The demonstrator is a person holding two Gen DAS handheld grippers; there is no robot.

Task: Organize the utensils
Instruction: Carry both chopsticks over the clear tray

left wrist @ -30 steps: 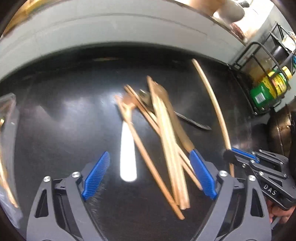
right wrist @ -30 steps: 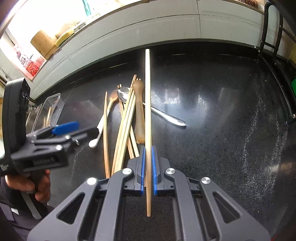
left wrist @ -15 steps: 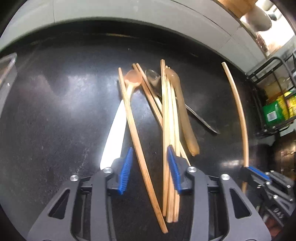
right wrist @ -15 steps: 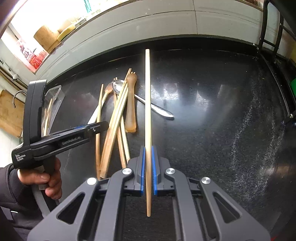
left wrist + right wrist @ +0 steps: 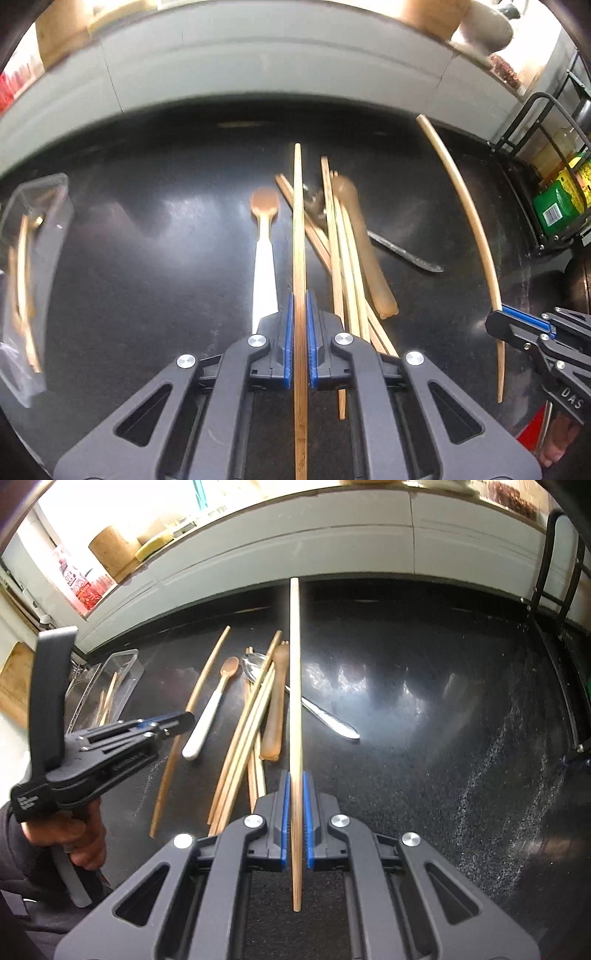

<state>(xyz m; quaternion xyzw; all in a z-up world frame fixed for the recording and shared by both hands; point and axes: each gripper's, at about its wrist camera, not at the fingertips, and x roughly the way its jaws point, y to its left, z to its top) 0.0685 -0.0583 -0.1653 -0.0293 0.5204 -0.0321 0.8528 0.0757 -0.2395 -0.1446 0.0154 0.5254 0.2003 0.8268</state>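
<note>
Pinching one chopstick each along its length, likely so both can go together into the clear tray point(image 5: 33, 258): left gripper point(image 5: 299, 354) jaws clamp a brown chopstick point(image 5: 299, 240) above the utensil pile point(image 5: 347, 251); right gripper point(image 5: 294, 821) jaws clamp a pale chopstick point(image 5: 294, 683) right of that pile; the tray sits left of it on the worktop point(image 5: 443, 738).

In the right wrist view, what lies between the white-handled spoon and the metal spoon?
The pile of loose chopsticks and a brown utensil lie between the white-handled spoon and the metal spoon.

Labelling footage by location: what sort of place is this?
Most likely a home kitchen: glossy black stone countertop, loose wooden chopsticks and spoons, and a black wire rack of condiment bottles.
</note>
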